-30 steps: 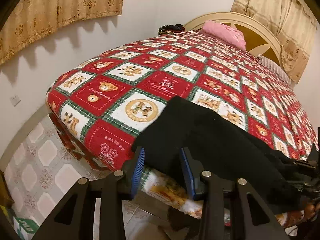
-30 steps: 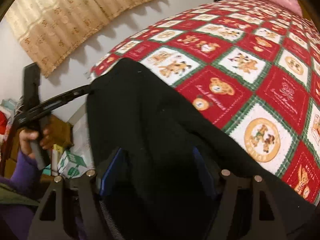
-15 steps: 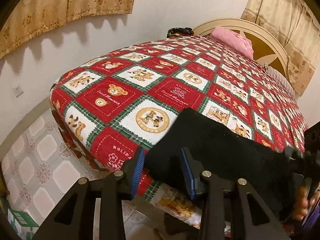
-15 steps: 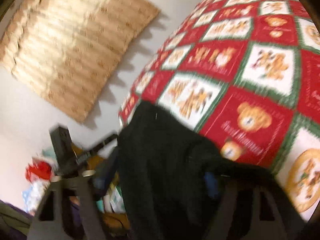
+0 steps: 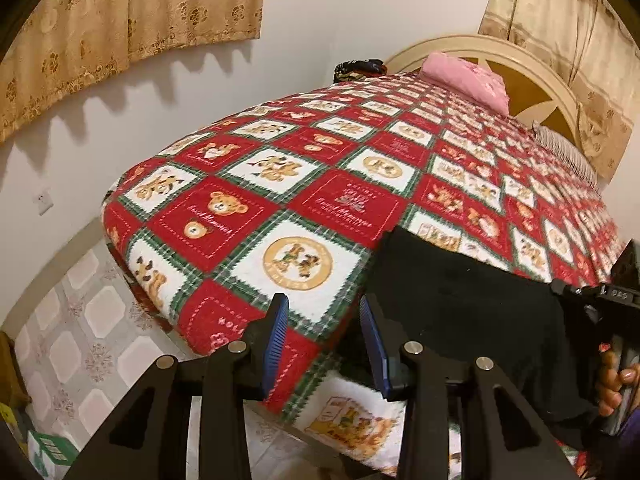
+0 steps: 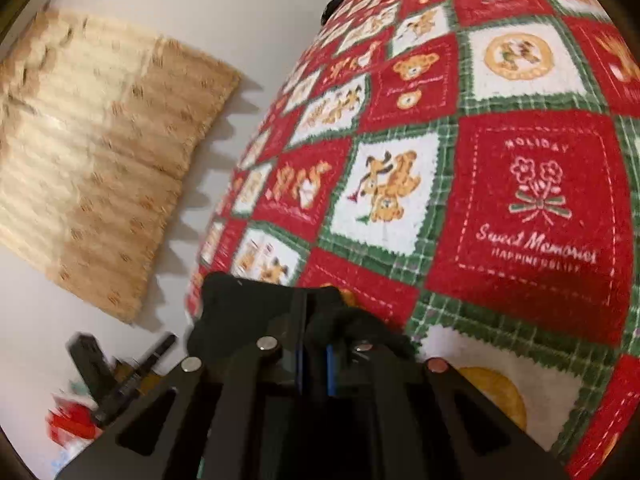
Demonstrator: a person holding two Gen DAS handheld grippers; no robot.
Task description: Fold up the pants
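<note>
From the left wrist view, the red-and-white bedspread [image 5: 304, 200] lies bare from nine o'clock through twelve, giving wide free passage. The black pants [image 5: 460, 300] cover the near edge at four o'clock, with the right gripper [image 5: 600, 300] and a hand [image 5: 612, 384] crowding three to four o'clock. A pink pillow [image 5: 468, 78] and the headboard [image 5: 520, 60] block one o'clock. The wall [image 5: 340, 8] closes eleven o'clock.

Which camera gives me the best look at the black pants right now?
The left wrist view: the black pants lie spread across the near edge of the teddy-bear bedspread, beside the open left tool. The right wrist view shows only a bunched bit of them pinched in the shut right tool.
</note>
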